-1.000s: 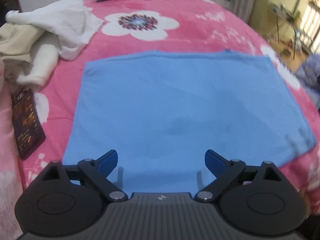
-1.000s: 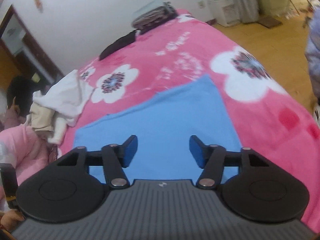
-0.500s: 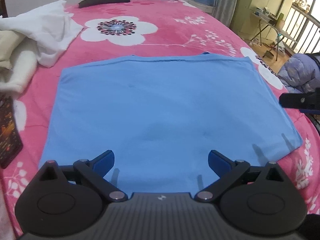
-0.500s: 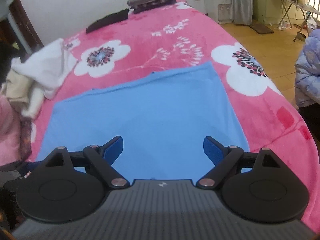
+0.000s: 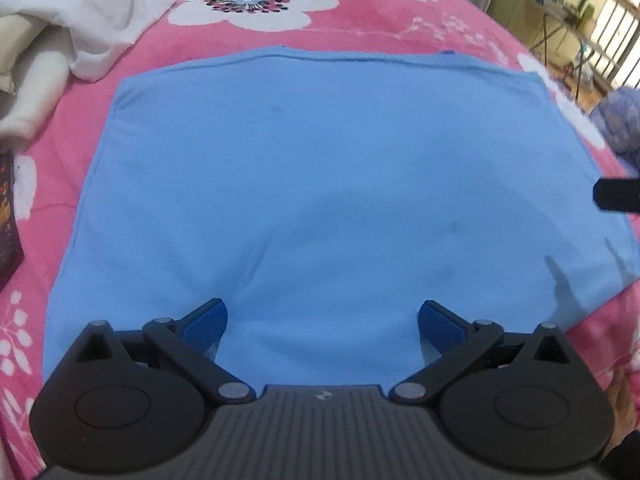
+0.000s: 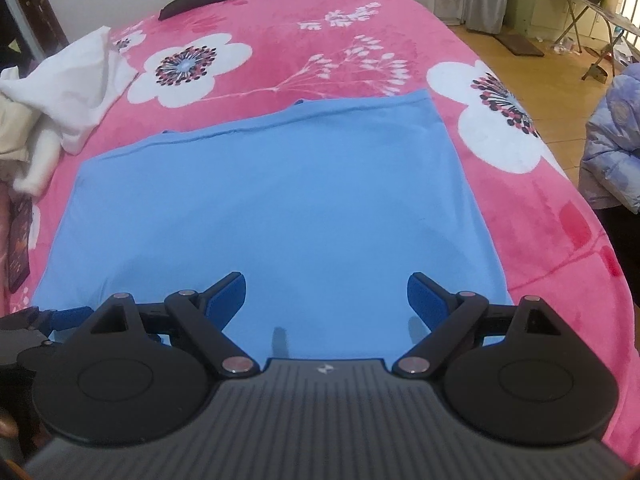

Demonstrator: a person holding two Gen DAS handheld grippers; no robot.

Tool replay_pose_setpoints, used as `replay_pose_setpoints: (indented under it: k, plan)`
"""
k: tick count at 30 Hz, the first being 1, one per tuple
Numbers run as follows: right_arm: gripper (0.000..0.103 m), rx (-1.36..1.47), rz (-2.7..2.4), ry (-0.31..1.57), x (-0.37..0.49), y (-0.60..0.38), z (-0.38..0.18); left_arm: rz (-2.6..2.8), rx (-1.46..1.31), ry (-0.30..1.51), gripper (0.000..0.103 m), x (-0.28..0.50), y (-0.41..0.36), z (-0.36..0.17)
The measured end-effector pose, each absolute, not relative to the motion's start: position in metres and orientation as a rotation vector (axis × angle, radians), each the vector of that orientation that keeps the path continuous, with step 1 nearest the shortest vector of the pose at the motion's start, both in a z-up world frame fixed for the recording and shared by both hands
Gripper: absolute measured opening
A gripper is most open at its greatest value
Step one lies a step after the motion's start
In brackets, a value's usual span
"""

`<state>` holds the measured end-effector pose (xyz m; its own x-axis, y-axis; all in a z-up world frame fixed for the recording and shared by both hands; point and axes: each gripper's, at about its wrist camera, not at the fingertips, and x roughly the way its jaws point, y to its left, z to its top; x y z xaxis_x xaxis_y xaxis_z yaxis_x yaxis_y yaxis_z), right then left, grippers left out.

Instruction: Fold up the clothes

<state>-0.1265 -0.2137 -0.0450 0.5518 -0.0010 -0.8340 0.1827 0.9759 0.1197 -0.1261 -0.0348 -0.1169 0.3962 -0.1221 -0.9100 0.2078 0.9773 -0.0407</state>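
- Blue cloth (image 5: 320, 184) lies spread flat on the bed (image 5: 360, 16), pink floral cover; looks already folded at least once, with a doubled hem line at its 12 o'clock edge.
- Left tool (image 5: 322, 320) released, jaws spread wide, nothing between the pads; hovers over the cloth's 6 o'clock edge, left of centre.
- Right tool (image 6: 326, 300) also released and empty; its jaws have just been opening. It sits over the 6 o'clock edge toward the cloth's 3 o'clock side.
- Step in hand, my read: grab the near edge with both tools for the next fold.
- Do it well: set each tool near its own corner, left toward 7 o'clock, right toward 5, not mid-edge, so the edge doesn't sag.
- Pinch all layers, not just the top one; fleece cover underneath may get caught, so keep the bite shallow.
- Lift both together, carry level to the 12 o'clock hem, match corners before letting go.
- Soft wrinkle near cloth centre (image 5: 280, 240); may need smoothing.
- White clothes pile (image 5: 72, 12) at 10 o'clock, well apart, and the dark book-like item (image 6: 20, 240) at 9 o'clock is just beside the cloth; neither is in the fold path.
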Motion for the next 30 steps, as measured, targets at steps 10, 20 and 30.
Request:
replay_pose_setpoints:
  k: [10,20,30]
  plan:
    - [0.088,0.236,-0.112,0.969,-0.130,-0.220,-0.039,-0.196,0.100,1.204,0.103,-0.119,-0.038,-0.117]
    - [0.088,0.287,-0.111,0.996,-0.130,-0.227,-0.045,-0.203,0.111,1.223,0.103,-0.116,-0.038,-0.118]
    - [0.088,0.294,-0.111,1.006,-0.130,-0.226,-0.047,-0.200,0.116,1.224,0.103,-0.120,-0.041,-0.118]
